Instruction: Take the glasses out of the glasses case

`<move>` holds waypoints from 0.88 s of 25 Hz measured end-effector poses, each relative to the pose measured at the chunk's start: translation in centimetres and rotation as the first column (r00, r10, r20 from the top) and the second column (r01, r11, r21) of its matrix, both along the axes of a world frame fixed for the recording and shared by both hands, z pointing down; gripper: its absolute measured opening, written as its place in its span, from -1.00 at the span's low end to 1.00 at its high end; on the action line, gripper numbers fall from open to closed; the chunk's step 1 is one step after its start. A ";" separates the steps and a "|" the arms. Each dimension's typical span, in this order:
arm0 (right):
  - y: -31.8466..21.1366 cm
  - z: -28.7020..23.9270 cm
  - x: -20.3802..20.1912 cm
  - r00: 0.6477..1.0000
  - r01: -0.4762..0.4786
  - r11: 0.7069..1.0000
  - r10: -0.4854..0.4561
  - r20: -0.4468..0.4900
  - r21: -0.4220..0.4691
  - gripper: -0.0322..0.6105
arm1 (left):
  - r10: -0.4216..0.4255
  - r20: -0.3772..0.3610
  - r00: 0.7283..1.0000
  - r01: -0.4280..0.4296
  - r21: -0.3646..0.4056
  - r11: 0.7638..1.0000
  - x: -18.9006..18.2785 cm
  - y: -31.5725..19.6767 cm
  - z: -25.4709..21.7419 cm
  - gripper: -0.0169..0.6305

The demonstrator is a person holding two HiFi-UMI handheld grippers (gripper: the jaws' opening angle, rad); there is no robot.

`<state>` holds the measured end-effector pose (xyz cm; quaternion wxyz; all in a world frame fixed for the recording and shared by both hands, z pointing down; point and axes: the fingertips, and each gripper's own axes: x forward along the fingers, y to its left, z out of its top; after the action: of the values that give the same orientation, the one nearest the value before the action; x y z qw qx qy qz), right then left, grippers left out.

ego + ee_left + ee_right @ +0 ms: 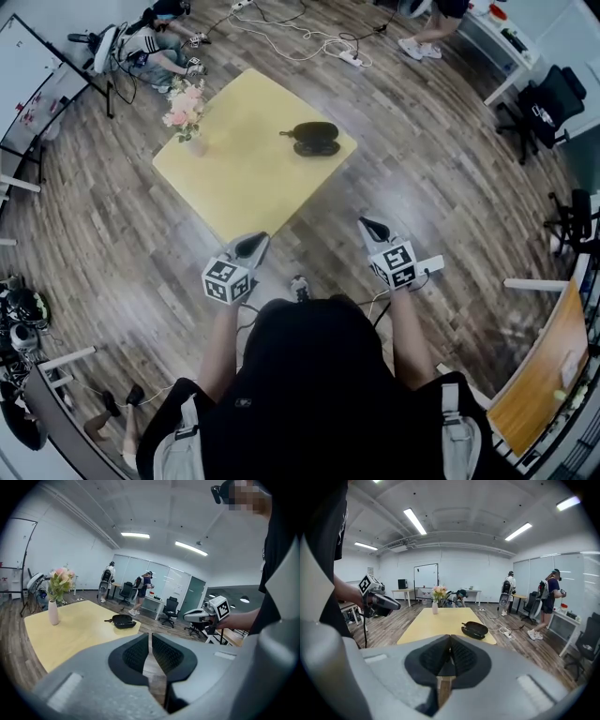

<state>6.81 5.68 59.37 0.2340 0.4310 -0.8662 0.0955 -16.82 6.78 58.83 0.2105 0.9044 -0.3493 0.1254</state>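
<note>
A black glasses case [314, 138] lies open on the far right part of the yellow table [244, 178]; whether glasses are inside I cannot tell. It also shows as the dark case [123, 620] in the left gripper view and the dark case [474, 630] in the right gripper view. My left gripper [258, 240] and right gripper [366, 225] hover over the wooden floor, short of the table's near corner. Both are shut with nothing between the jaws: the left gripper [150, 637] and the right gripper [450, 638] each show pads meeting.
A white vase of pink flowers [187, 112] stands at the table's left corner. A power strip with cables [352, 58] lies on the floor beyond. A person crouches at far left [150, 47]. Office chairs [553, 98] and a desk [539, 375] stand to the right.
</note>
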 end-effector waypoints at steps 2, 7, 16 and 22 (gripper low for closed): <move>-0.6 0.0 -0.7 1.000 0.006 1.000 -0.006 -0.005 0.001 -0.89 | -0.004 -0.001 1.000 0.004 0.003 1.000 -0.7 -0.8 0.1 -0.85; -1.4 0.4 -2.2 1.000 0.018 1.000 -0.019 -0.019 -0.012 -0.89 | -0.028 -0.020 0.999 0.028 -0.001 1.000 -2.5 -1.4 0.5 -0.85; -3.5 0.6 -3.2 0.999 0.032 0.999 -0.033 -0.007 -0.012 -0.89 | -0.044 -0.016 0.999 0.044 -0.008 0.999 -3.5 -2.0 0.7 -0.85; -6.1 1.6 -4.1 0.997 0.076 0.997 -0.076 -0.001 -0.026 -0.89 | -0.084 -0.003 0.996 0.084 -0.018 0.996 -4.3 -3.9 1.3 -0.85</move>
<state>2.74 -0.45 61.00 0.2438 0.3947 -0.8805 0.0972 -21.15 2.86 60.09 0.2241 0.8873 -0.3854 0.1179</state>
